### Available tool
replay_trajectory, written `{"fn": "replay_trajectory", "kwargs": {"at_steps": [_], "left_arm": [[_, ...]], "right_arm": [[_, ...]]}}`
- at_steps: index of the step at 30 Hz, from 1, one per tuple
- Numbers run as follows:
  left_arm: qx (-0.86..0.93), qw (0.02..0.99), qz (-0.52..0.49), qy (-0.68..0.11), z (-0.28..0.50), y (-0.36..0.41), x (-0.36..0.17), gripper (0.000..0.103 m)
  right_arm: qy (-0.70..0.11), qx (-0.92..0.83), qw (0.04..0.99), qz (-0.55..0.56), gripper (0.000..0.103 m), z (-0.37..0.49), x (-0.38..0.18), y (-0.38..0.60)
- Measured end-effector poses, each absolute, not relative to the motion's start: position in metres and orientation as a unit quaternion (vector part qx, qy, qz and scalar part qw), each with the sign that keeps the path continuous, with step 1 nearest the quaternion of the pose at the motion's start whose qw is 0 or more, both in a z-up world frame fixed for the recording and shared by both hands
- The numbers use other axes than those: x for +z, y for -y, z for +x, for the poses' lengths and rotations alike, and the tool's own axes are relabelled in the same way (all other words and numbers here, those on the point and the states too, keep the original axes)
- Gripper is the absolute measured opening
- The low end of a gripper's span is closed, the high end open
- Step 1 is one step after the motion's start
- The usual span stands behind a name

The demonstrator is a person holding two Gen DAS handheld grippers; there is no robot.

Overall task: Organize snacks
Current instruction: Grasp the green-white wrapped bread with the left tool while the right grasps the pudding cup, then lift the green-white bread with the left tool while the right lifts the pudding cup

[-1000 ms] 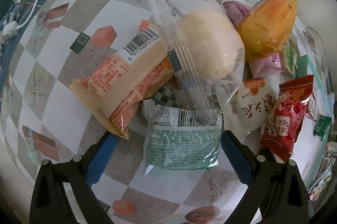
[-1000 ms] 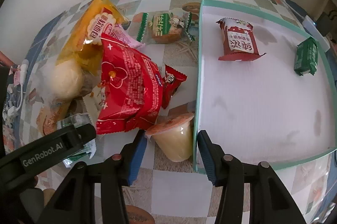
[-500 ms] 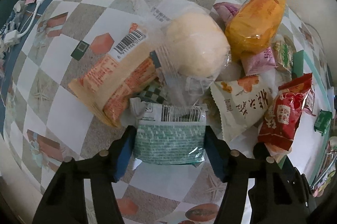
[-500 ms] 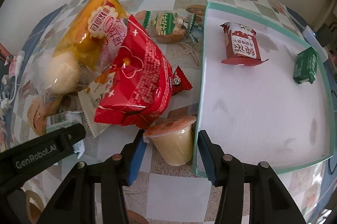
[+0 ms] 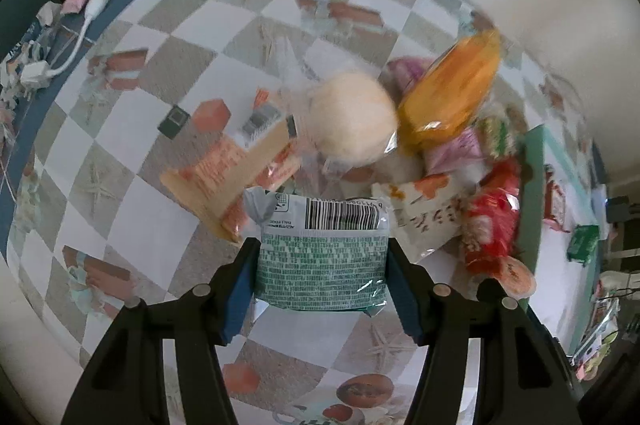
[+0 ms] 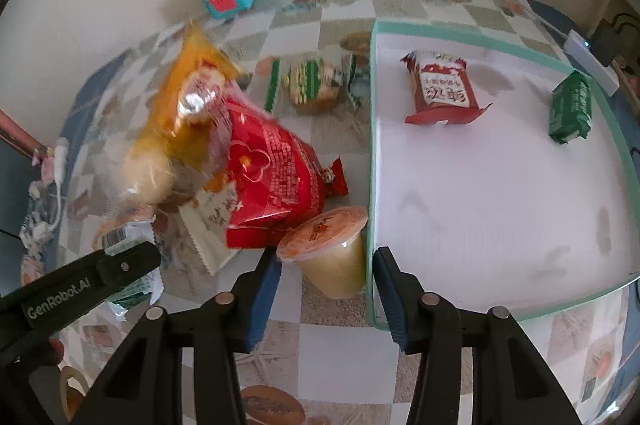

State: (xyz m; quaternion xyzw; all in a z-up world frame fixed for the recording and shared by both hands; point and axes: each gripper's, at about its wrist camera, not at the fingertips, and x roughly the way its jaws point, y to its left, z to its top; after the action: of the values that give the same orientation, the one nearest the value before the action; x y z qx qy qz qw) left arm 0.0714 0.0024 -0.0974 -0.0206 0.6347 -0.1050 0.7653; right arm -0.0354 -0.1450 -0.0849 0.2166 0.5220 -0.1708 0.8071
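Home: patterned tablecloth (image 5: 160, 73), snacks (image 6: 272, 181)

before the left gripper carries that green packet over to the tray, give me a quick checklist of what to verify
1. Left gripper fingers against both sides of the green packet: ok.
2. Packet lifted free of the pile: cannot tell.
3. Bare floor in the tray for it: ok.
4. Right gripper out of the path: not ok, it is open around the jelly cup at the tray's near corner.
5. Red bag stable: cannot tell, blurred.
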Motion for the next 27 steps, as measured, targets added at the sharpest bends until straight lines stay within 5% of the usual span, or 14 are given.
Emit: {"fn": "replay_trajectory", "kwargs": {"at_steps": [3,27], "left_arm": [[-0.108,0.778,-0.020,-0.619,0.068,0.000,-0.086,0.063],[-0.104,0.762,-0.038,-0.639,0.071,-0.008,-0.097,0.063]], "right_arm": [[-0.512,-0.170,0.814,0.216,0.031,-0.038,-0.075,0.144],[-0.541,-0.097,0.810,0.203,0.034,-0.032,-0.095,0.111]]}}
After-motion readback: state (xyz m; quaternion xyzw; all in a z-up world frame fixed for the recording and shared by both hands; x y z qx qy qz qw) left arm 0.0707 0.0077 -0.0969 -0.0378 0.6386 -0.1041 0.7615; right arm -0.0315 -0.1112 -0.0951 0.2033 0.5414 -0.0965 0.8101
